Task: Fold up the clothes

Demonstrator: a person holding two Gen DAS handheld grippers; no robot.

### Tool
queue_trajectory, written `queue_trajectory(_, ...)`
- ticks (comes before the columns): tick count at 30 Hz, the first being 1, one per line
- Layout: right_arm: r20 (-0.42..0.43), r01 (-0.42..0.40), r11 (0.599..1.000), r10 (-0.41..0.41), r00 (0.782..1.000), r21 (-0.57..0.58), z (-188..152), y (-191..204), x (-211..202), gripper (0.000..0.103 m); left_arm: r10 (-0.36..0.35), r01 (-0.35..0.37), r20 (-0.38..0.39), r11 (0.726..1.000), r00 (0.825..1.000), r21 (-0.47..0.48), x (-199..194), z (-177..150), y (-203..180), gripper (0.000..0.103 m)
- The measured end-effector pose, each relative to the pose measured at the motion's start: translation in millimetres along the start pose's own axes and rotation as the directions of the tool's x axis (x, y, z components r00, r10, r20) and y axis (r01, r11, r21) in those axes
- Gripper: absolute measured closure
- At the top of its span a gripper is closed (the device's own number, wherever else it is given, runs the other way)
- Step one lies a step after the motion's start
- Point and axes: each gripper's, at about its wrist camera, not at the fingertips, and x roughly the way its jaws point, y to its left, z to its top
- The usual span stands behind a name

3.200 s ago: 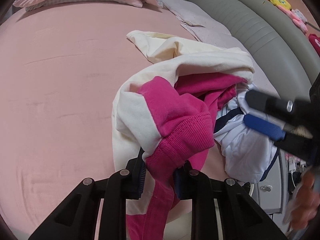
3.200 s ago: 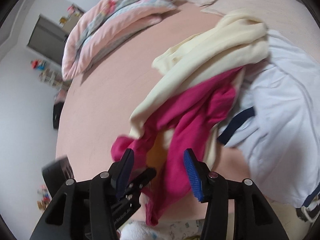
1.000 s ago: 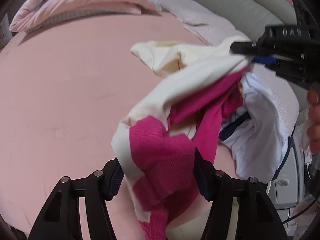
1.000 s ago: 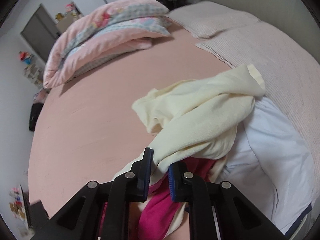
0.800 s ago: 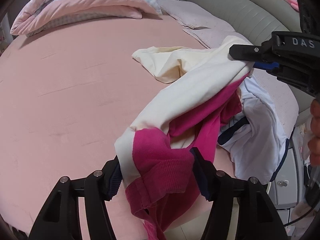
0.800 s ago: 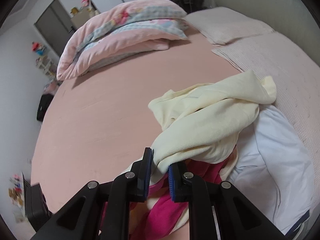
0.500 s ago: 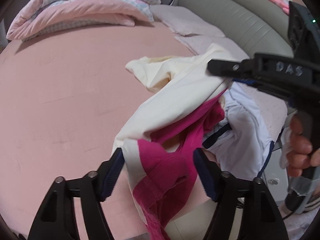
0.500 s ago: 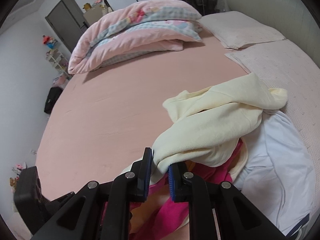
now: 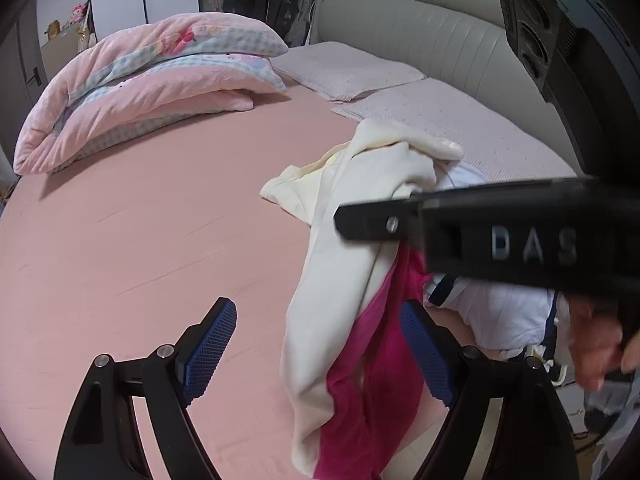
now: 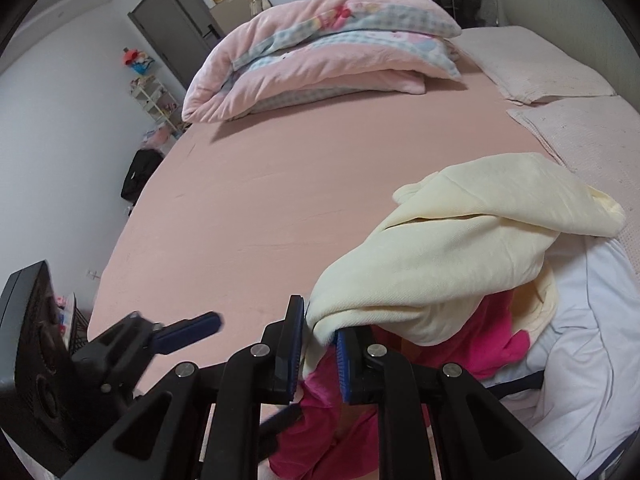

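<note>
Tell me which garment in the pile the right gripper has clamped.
The cream-and-magenta knit garment: the right gripper pinches its cream edge, lifting it. The white garment with navy trim lies untouched on the pink bed sheet.

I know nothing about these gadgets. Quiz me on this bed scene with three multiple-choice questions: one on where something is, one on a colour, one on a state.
1. Where does the folded quilt lie?
A. far end of the bed
B. on the floor
C. over the headboard

2. What colours is the garment in the right gripper?
A. green and grey
B. cream and magenta
C. black and orange

3. How does the left gripper stand?
A. clamped on a pillow
B. shut, empty
C. open

Answers: 1 A, it rests on the pink sheet far from the grippers. 2 B, cream cloth over magenta. 3 C, its pads stand wide apart.
</note>
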Motion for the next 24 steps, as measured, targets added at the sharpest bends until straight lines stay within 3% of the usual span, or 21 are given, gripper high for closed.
queue_trajectory(3, -0.010, -0.010, 1.000, 0.010, 1.000, -0.007, -3.1, 7.4, 0.2, 0.089, 0.015, -0.015, 0.004, 1.000, 1.000, -0.005, 4.3, 0.6, 4.0, 0.019)
queue_trajectory(11, -0.034, -0.063, 0.998, 0.063, 0.997, -0.008, -10.3, 21.7, 1.2, 0.089, -0.114, 0.116, 0.024, 0.990, 0.993, -0.085, 0.2, -0.3, 9.8, 0.019)
queue_trajectory(18, -0.063, -0.082, 0.996, 0.080, 0.995, -0.027, -16.1, 37.0, 3.7, 0.089, -0.126, 0.129, 0.026, 0.978, 0.992, -0.164, 12.0, -2.7, 19.7, 0.020)
queue_trajectory(21, -0.066, -0.081, 0.996, 0.079, 0.995, -0.027, -16.4, 39.6, 3.3, 0.089, -0.140, 0.139, 0.012, 0.970, 0.990, -0.201, 21.8, -6.7, 24.3, 0.039)
queue_trajectory(23, -0.070, -0.081, 0.996, 0.079, 0.994, -0.022, -16.9, 39.5, 3.5, 0.089, -0.148, 0.145, 0.003, 0.966, 0.989, -0.216, 26.8, -7.5, 25.6, 0.060)
queue_trajectory(24, -0.073, -0.082, 0.996, 0.081, 0.994, -0.017, -17.2, 38.9, 3.7, 0.089, -0.154, 0.151, 0.004, 0.964, 0.988, -0.220, 28.2, -7.5, 25.5, 0.061)
